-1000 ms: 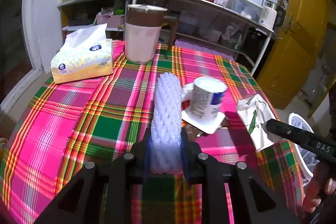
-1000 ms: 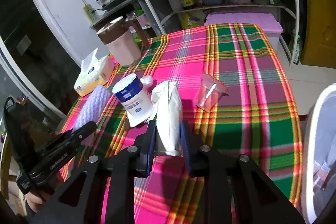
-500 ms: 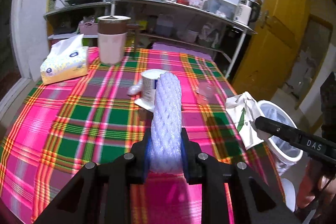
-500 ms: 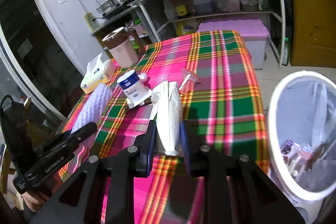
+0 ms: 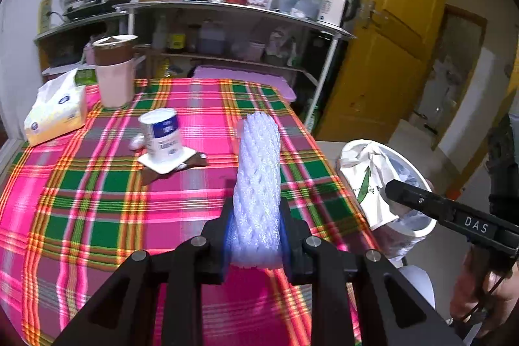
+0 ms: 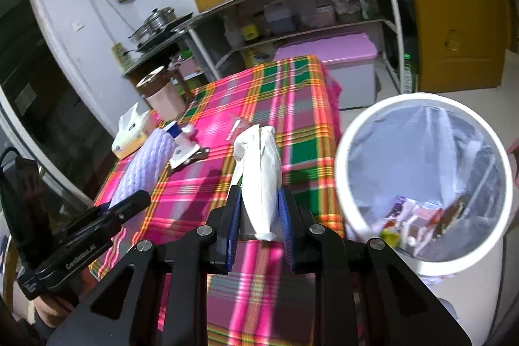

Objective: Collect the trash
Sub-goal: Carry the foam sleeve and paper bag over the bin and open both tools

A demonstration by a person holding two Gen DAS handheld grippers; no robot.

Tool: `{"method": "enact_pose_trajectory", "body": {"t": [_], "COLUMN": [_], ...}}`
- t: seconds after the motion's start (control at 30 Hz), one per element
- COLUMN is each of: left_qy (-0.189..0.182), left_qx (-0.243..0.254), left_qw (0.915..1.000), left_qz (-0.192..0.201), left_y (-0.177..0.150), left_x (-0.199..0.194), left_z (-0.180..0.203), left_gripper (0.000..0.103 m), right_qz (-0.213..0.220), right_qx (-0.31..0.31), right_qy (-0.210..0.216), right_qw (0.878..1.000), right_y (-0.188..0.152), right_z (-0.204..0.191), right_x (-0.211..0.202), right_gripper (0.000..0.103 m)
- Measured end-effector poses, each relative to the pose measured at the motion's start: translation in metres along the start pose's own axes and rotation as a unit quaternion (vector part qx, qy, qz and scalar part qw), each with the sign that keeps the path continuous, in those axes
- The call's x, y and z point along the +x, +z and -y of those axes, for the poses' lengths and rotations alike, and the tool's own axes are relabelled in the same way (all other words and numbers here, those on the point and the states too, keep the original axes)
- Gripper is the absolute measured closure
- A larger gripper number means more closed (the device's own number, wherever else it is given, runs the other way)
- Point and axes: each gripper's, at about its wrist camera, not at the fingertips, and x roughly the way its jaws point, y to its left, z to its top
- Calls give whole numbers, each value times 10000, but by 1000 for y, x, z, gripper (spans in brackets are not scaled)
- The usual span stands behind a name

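Tissue pack (image 5: 55, 112) sits at the left of the plaid surface (image 5: 97, 200), with a white can (image 5: 160, 135) just right of it. Centre frame, the left gripper (image 5: 256, 235) is clamped on a white foam net (image 5: 258, 184). In the right wrist view, the right gripper (image 6: 259, 226) pinches a crumpled white bag (image 6: 259, 177); the lined trash bin (image 6: 389, 115) stands at right.
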Motion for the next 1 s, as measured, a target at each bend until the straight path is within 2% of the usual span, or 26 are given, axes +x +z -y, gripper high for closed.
{"method": "enact_pose_trajectory", "body": {"t": [0.37, 0.7, 1.0], "left_qy": [-314, -667, -958], "left_qx": [401, 846, 1109], "left_qw": [9986, 9936, 9881], "left_qz": [-147, -351, -477], "left_y": [4, 5, 9], "left_x": [21, 49, 73], "left_z": [52, 104, 138], "left_gripper": [78, 78, 78], "right_qz": [256, 418, 428], "right_qx": [448, 902, 1067], "right_qy": [-334, -689, -903], "right_qw": [9981, 9927, 9893], "right_y": [-5, -9, -13], "right_z": [55, 108, 133], "right_x": [-32, -53, -61], "right_gripper": [79, 79, 79]}}
